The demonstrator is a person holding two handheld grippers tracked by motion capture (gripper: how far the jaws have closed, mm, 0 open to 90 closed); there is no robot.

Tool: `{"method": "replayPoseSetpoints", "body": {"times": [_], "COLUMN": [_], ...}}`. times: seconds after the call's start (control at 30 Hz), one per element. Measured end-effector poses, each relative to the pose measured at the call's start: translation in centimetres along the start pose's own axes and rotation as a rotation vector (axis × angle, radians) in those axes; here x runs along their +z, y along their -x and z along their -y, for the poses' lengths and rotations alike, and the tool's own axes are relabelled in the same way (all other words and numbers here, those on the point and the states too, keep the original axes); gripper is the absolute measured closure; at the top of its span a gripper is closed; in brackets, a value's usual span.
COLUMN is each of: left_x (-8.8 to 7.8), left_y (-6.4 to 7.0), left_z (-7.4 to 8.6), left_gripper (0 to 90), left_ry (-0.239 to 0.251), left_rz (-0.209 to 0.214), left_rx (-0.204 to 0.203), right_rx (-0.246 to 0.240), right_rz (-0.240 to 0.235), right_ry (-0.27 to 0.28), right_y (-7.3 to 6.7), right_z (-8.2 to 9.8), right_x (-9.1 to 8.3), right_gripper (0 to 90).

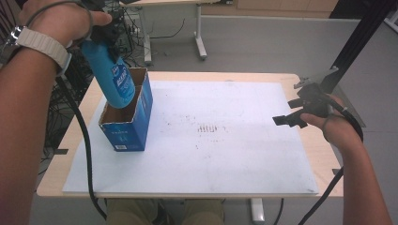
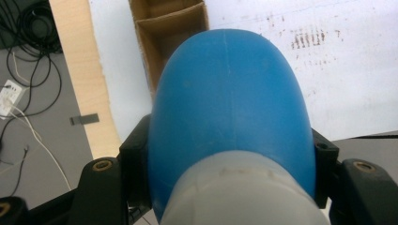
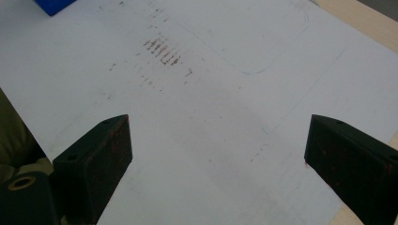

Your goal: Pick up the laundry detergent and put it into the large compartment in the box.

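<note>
The left gripper [image 1: 105, 35] is clamped on the neck end of a blue bottle [image 1: 112, 77], its jaws pressing the bottle's sides just below the pale cap, and holds it tilted with its base dipping into the open top of a blue cardboard box [image 1: 129, 124] that stands at the left of the white surface [image 1: 225, 154]. The right gripper [image 1: 293, 115] hovers over the surface's right edge, well apart from the box, its jaws spread wide with nothing between them.
</note>
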State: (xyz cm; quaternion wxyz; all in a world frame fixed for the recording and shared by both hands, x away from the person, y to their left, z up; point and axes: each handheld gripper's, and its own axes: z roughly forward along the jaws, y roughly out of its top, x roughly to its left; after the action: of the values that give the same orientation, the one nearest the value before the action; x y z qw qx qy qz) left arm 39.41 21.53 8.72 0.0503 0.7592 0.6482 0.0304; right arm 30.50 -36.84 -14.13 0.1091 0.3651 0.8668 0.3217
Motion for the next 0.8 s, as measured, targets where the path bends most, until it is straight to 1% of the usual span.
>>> {"method": "replayPoseSetpoints", "body": {"times": [0.03, 0.1, 0.2, 0.27, 0.33, 0.5, 0.53, 0.6, 0.8], "left_x": [0.1, 0.1, 0.3, 0.6, 0.8, 1.4, 1.5, 1.7, 1.9], "left_y": [-0.4, -0.5, -0.8, -1.0, -1.1, -1.6, -1.7, -1.8, -2.1], "left_z": [-0.1, -0.2, -0.2, -0.6, -0.6, -1.2, -1.2, -1.4, -1.6], "left_gripper": [37.9, 37.9, 37.9, 37.9, 37.9, 37.9, 37.9, 37.9, 37.9], "left_ry": [-0.005, -0.005, 0.011, -0.005, 0.002, -0.009, -0.003, -0.007, -0.005], "left_rz": [-0.002, -0.004, -0.013, -0.019, -0.022, -0.021, -0.022, -0.024, -0.026], "left_rx": [-0.013, -0.017, -0.026, -0.037, -0.041, -0.054, -0.056, -0.062, -0.070], "right_rx": [0.001, 0.002, 0.002, 0.002, 0.002, 0.000, 0.000, -0.015, -0.017], "right_rz": [0.000, 0.001, -0.002, -0.004, -0.005, -0.013, -0.013, -0.014, -0.017], "right_ry": [0.000, -0.001, -0.003, -0.005, -0.005, -0.008, -0.008, -0.006, -0.010], "right_y": [0.1, 0.1, 0.2, 0.3, 0.4, 0.6, 0.6, 0.8, 0.9], "right_z": [0.0, 0.0, 0.0, -0.1, -0.2, -0.5, -0.5, -0.6, -0.9], "right_x": [0.0, 0.0, 0.2, 0.3, 0.4, 0.9, 0.9, 1.1, 1.4], "right_gripper": [7.8, 7.8, 7.8, 7.8, 7.8, 7.8, 7.8, 7.8, 7.8]}}
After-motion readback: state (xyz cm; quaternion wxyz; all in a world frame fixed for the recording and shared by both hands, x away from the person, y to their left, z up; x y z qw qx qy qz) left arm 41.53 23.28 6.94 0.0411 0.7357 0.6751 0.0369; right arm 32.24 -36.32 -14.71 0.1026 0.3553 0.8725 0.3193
